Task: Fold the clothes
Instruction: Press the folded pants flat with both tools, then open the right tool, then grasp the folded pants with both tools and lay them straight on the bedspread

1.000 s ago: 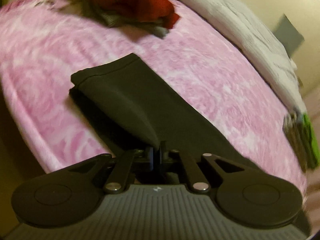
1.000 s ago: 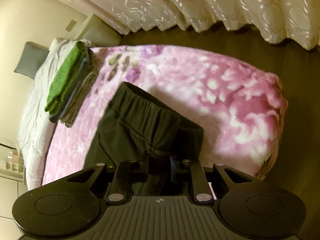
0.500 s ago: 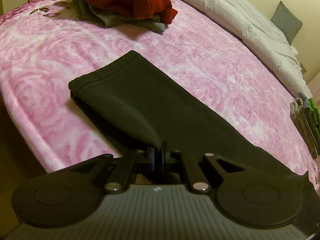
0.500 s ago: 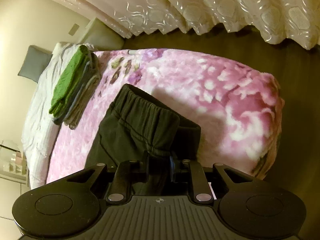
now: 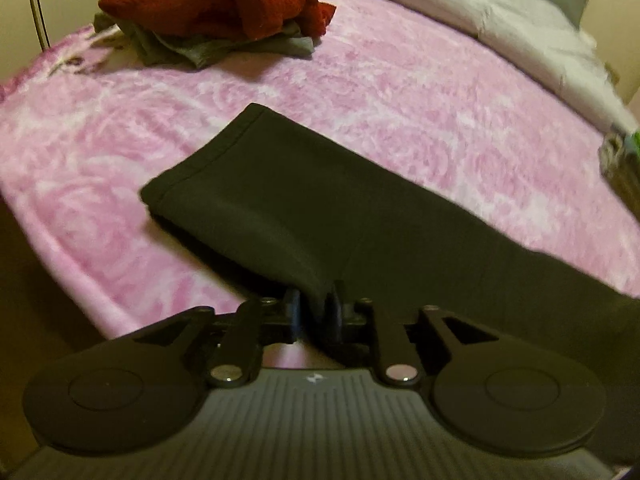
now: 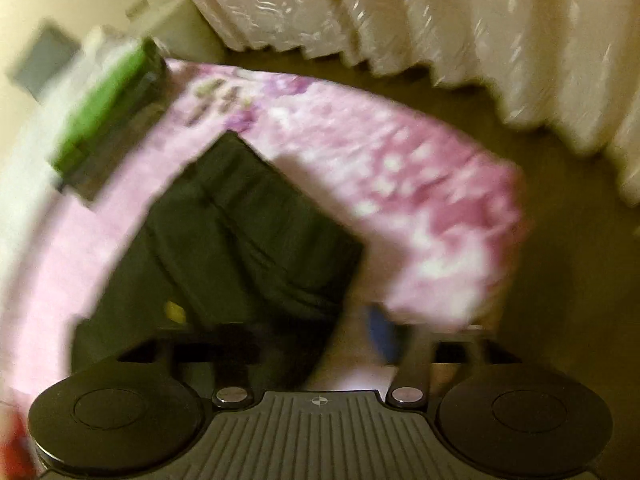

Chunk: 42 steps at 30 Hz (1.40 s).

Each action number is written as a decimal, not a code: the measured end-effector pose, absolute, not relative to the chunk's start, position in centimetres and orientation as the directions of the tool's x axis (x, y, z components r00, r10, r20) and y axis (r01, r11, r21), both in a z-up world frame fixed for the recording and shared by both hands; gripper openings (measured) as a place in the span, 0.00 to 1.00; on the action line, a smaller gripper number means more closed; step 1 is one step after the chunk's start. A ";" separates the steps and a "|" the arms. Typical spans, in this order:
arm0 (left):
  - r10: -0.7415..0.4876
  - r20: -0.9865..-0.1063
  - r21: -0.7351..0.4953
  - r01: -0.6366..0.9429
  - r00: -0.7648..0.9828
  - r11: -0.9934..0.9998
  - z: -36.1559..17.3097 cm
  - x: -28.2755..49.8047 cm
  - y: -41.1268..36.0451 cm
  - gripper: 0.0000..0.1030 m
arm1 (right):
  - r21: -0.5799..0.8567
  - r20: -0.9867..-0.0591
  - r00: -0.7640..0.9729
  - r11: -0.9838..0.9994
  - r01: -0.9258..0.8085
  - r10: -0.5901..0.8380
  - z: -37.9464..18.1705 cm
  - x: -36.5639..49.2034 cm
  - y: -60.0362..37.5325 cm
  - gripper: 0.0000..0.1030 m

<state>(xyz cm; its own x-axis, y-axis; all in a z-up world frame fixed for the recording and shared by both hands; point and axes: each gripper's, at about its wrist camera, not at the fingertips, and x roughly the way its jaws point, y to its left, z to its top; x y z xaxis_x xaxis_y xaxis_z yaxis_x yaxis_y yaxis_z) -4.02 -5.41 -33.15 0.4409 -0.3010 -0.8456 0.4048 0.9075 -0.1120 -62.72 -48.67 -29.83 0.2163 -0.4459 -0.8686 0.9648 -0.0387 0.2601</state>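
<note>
Dark trousers (image 5: 304, 200) lie on the pink flowered blanket (image 5: 400, 92), the leg hem pointing to the far left. My left gripper (image 5: 316, 308) is shut on the near edge of the leg. In the blurred right wrist view the waistband end (image 6: 248, 232) lies flat on the blanket (image 6: 420, 208). My right gripper (image 6: 316, 340) has its fingers spread wide and holds nothing; one blue fingertip (image 6: 380, 336) shows beside the cloth.
A red sweater on grey clothes (image 5: 224, 4) sits at the far left. A white duvet (image 5: 480, 12) runs along the back. A folded stack with a green top (image 6: 108, 120) lies by the duvet. Curtains (image 6: 440, 12) and floor lie beyond the bed edge.
My right gripper has opened and let go of the waistband, which now lies flat; that view swings fast. My left gripper keeps its grip on the leg and has shifted slightly.
</note>
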 end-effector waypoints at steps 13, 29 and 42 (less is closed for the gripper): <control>-0.382 -0.857 0.047 0.790 0.347 0.611 -34.8 -12.2 -15.2 0.16 | 0.005 -0.834 0.246 0.438 0.899 -0.494 -33.2 -54.6 -42.8 0.63; -0.574 -0.818 -0.287 0.892 -0.038 0.349 -30.4 -10.0 -31.7 0.22 | 0.402 -0.778 0.429 0.161 0.901 -0.460 -27.9 -59.6 -58.9 0.89; -0.529 -0.734 -0.578 0.801 -0.427 0.155 -37.1 -13.9 -46.6 0.00 | 0.488 -0.774 0.541 0.234 0.841 -0.329 -32.5 -59.4 -60.9 0.26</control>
<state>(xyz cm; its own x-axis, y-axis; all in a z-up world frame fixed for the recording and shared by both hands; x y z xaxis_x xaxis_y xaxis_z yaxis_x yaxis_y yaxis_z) -13.90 -46.64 -37.08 -0.4268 -0.5286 -0.7338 0.8013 0.1552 -0.5778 -59.36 -60.93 -32.45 0.5408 -0.3294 -0.7740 0.8409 0.2336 0.4882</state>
